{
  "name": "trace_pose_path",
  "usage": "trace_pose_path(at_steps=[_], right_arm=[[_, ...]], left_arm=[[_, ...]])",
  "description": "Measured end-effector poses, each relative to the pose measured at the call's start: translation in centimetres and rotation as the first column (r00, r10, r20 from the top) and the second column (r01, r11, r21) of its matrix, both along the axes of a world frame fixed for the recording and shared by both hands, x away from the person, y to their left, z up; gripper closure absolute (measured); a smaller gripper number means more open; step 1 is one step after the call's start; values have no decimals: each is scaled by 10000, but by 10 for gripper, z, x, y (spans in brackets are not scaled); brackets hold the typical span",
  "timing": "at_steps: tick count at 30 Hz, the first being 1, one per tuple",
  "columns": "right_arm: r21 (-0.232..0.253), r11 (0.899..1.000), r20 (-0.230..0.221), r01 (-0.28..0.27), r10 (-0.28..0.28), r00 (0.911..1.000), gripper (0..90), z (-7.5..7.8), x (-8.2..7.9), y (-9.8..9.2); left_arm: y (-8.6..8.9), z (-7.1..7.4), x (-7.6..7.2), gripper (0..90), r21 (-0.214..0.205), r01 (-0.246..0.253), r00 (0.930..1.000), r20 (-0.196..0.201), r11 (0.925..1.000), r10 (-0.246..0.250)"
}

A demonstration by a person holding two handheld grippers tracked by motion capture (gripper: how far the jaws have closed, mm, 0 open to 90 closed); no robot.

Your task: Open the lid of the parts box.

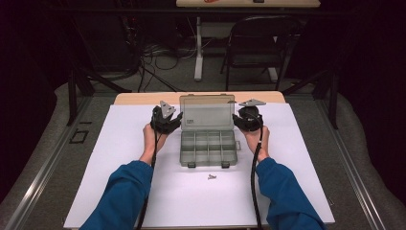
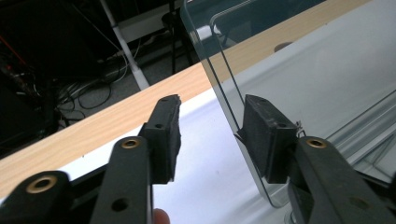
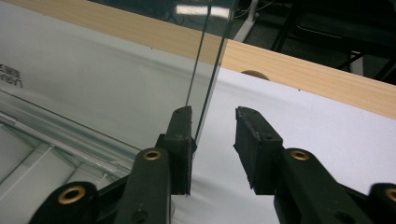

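A clear plastic compartment box (image 1: 208,148) sits open on the white mat, its lid (image 1: 207,111) standing upright at the back. My left gripper (image 1: 178,117) is at the lid's left edge and my right gripper (image 1: 235,117) at its right edge. In the left gripper view the lid (image 2: 327,70) edge runs between the jaws of the left gripper (image 2: 212,105), close against the right pad (image 2: 266,140), while the left pad stands well apart. In the right gripper view the lid (image 3: 93,84) edge lies by the left pad (image 3: 180,140) of the right gripper (image 3: 214,116), with a gap to the other pad. Both grippers are open.
A small metal screw (image 1: 212,177) lies on the white mat (image 1: 143,191) in front of the box. A strip of wooden tabletop (image 1: 143,98) shows behind the mat. Beyond the table stand a dark folding chair (image 1: 258,43) and a desk leg with cables.
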State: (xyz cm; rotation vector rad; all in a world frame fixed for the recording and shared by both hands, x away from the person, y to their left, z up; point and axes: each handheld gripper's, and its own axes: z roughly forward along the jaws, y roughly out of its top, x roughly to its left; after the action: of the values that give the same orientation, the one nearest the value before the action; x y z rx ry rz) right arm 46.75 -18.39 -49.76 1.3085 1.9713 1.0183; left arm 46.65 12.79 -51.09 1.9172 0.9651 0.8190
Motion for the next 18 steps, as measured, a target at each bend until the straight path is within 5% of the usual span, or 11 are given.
trace_pose_path(at_steps=[10, 18], right_arm=[[319, 9987, -61, -399, 401, 9992, 534, 0, -11, -4], [319, 9964, 105, -781, 778, 9969, 426, 4, -26, -10]], left_arm=[[14, -6, -8, 301, 59, -265, 9962, -833, 9996, 269], [19, 1, -25, 187, -153, -147, 9951, -977, 9998, 131]])
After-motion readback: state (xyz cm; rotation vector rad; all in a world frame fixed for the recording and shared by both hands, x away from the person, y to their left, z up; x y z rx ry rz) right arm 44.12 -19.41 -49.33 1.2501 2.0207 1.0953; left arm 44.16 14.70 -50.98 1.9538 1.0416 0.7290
